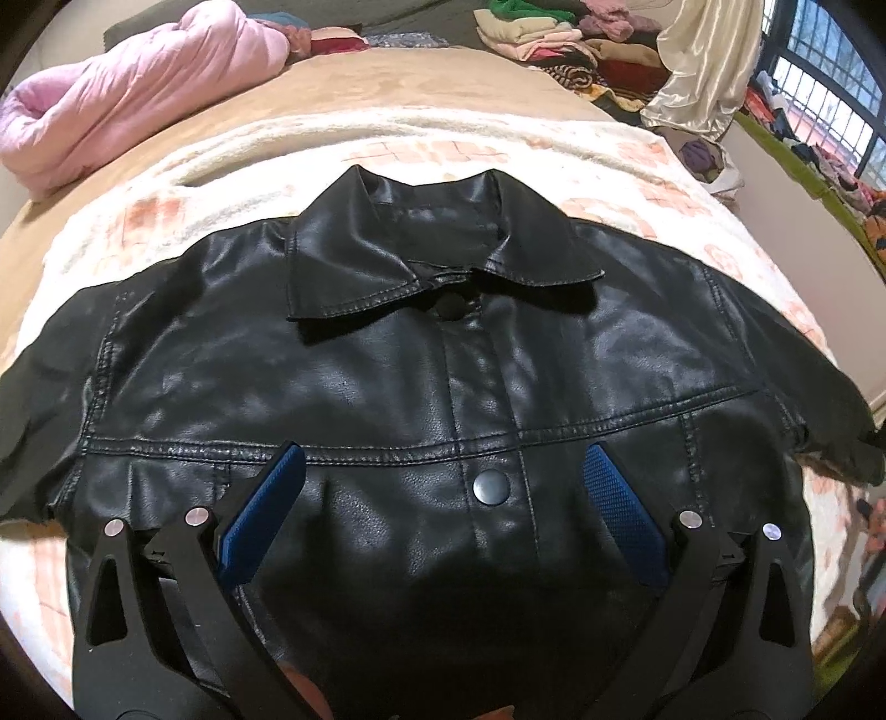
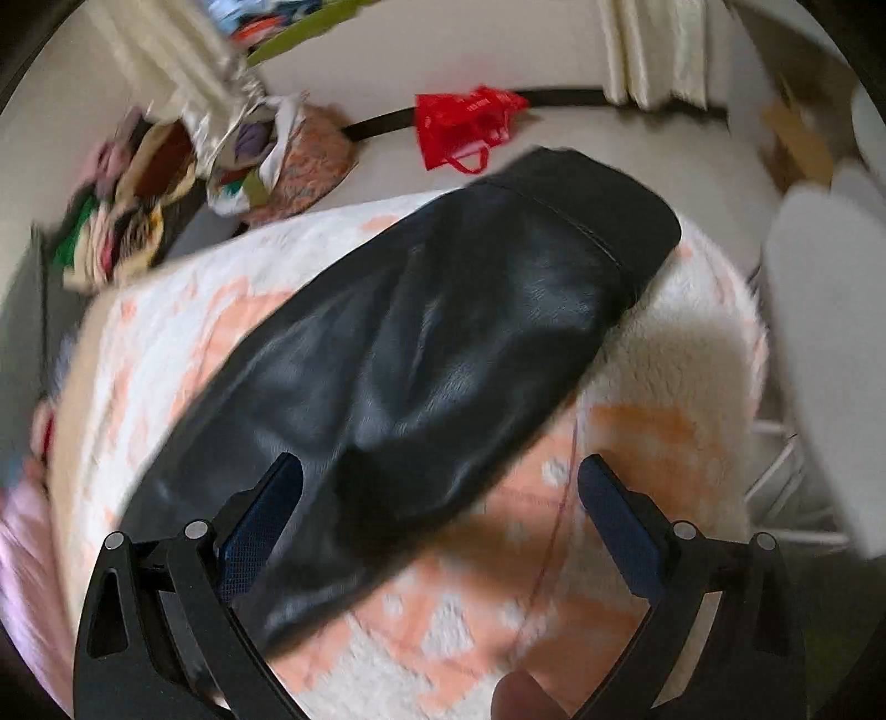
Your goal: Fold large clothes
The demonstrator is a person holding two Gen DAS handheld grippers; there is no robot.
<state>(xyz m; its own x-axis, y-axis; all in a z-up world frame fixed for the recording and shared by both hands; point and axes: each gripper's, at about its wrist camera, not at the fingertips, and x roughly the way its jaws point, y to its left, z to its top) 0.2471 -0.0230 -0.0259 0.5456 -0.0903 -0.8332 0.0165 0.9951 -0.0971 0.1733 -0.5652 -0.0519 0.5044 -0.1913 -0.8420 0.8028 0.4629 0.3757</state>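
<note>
1. Your left gripper (image 1: 443,471) has its jaws spread wide with nothing between them, just hanging over the front of the jacket (image 1: 432,376). Your right gripper (image 2: 443,482) is spread just as wide and isn't holding anything either; its left pad (image 2: 260,520) sits over the edge of the sleeve (image 2: 421,343), but you can't tell if it's touching.
2. The jacket is lying face up and buttoned on the blanket (image 1: 183,183) that covers the bed, collar (image 1: 437,260) pointing away from you.
3. Hard to see: the jacket's bottom edge is hidden behind the left gripper's frame, and both sleeves run off the sides of the left view. The right view is motion-blurred, so the blanket pattern and the stuff on the floor are smeared.
4. Only the left view shows the collar, the snap button (image 1: 492,487), the pink comforter (image 1: 133,94) at the far end of the bed and the pile of clothes (image 1: 559,39) beyond it.
5. Only the right view shows the sleeve's cuff end (image 2: 598,194) reaching the far edge of the bed, plus a red bag (image 2: 470,124) on the floor past it.
</note>
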